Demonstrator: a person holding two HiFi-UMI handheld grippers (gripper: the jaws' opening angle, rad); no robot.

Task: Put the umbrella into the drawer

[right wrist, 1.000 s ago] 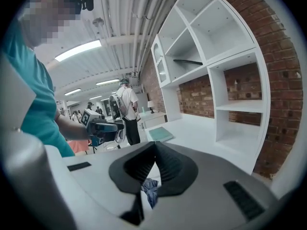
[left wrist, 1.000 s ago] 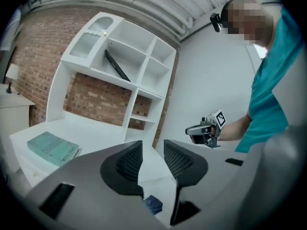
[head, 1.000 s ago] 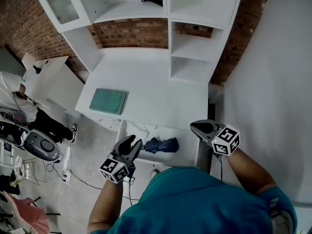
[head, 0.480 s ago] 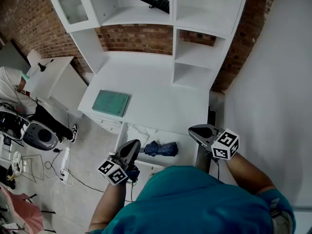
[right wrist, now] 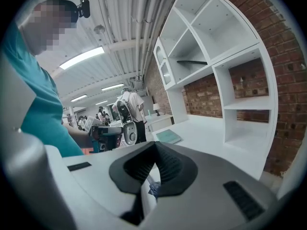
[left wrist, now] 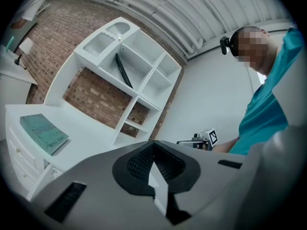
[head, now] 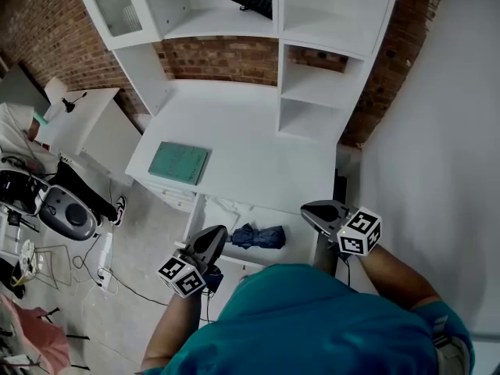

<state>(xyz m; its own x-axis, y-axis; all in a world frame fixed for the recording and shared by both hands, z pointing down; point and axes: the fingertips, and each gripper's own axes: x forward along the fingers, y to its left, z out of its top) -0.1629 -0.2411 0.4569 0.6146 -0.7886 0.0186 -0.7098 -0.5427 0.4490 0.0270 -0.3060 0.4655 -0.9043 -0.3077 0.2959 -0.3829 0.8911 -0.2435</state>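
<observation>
Only the head view shows the folded dark-blue fabric umbrella (head: 258, 237) whole, lying in the open white drawer (head: 301, 237) between the left gripper (head: 212, 237) and the right gripper (head: 312, 211), whose own views show jaws closed and empty.

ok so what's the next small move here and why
Probably bring the left gripper to the front edge of the drawer and start pushing it closed. The umbrella already lies inside the open drawer, and both the left gripper and the right gripper are shut on nothing beside it, so only closing seems left.
</observation>
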